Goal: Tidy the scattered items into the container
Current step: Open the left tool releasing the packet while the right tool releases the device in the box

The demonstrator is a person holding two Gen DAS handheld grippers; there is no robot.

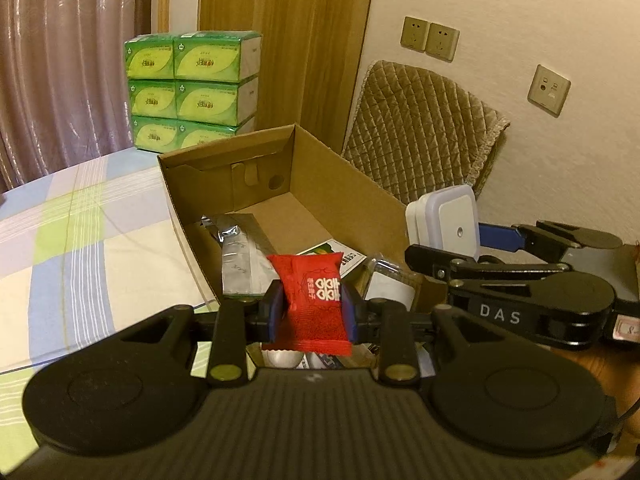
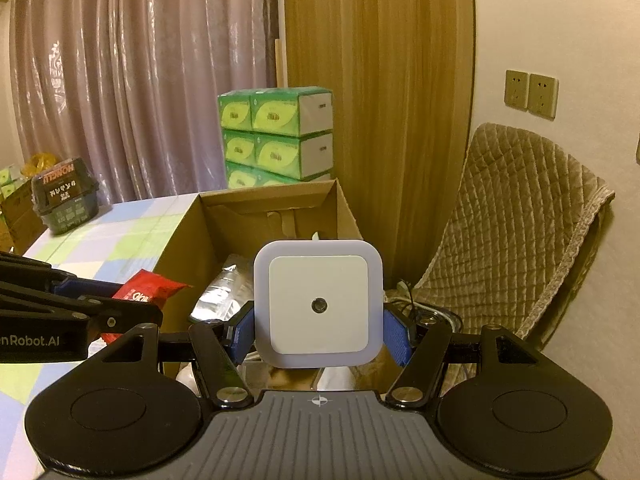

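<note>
Both full: left gripper (image 1: 312, 312) around red packet (image 1: 314, 300), right gripper (image 2: 319, 334) around night light (image 2: 318, 304).

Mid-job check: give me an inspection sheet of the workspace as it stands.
Surface: checked cloth under the box.
Job's things: cardboard box open, holding a silver pouch and packets; red packet and white night light held above it.
Clutter: black tub at the far edge.
Grippers: left gripper shut on red packet; right gripper shut on night light.
Cables: dark cords beside the box.
Surroundings: tissue packs, curtain, quilted chair, wall sockets.
</note>
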